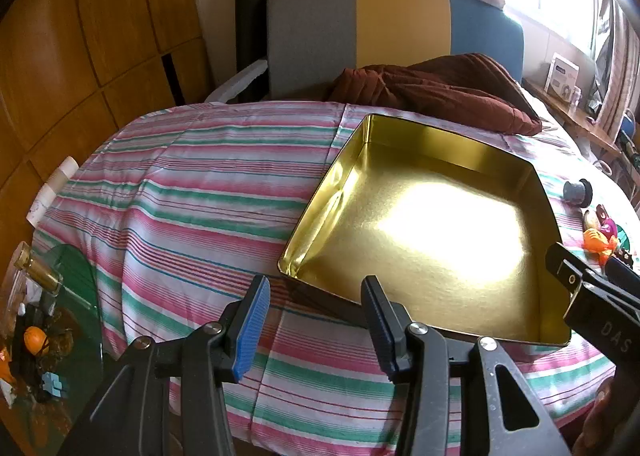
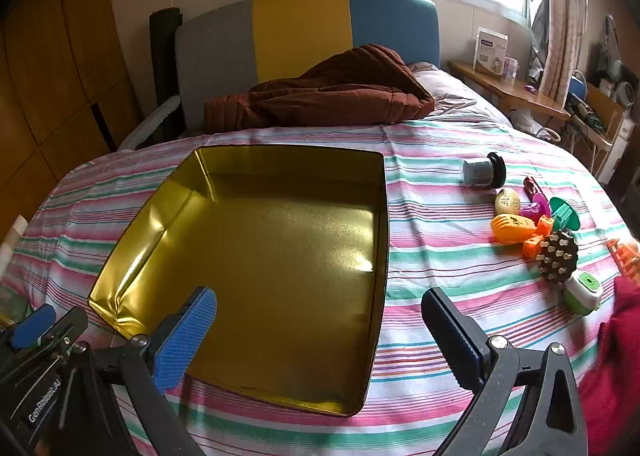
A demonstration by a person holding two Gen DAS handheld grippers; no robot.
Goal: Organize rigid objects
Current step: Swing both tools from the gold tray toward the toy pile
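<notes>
A shallow gold tin [image 1: 372,256] lies open and empty on the striped bed sheet [image 1: 192,200]. My left gripper [image 1: 316,296] hovers at the tin's near left corner, open, with nothing between its fingers. In the right wrist view the same tin [image 2: 280,240] fills the middle. My right gripper [image 2: 318,296] stands wide open over its near right edge, holding nothing. To the right lie small rigid objects: a grey jar [image 2: 482,172], a cream egg [image 2: 507,202], an orange toy [image 2: 514,228], a green spool [image 2: 564,214], a studded black brush [image 2: 558,260] and a green-white gadget [image 2: 583,292].
A brown quilt [image 2: 328,92] is bunched at the head of the bed below a grey, yellow and blue headboard [image 2: 300,32]. A wooden shelf [image 2: 508,88] runs along the right. A glass side table [image 1: 72,288] with clutter stands at the lower left. Red cloth [image 2: 616,356] lies at the right edge.
</notes>
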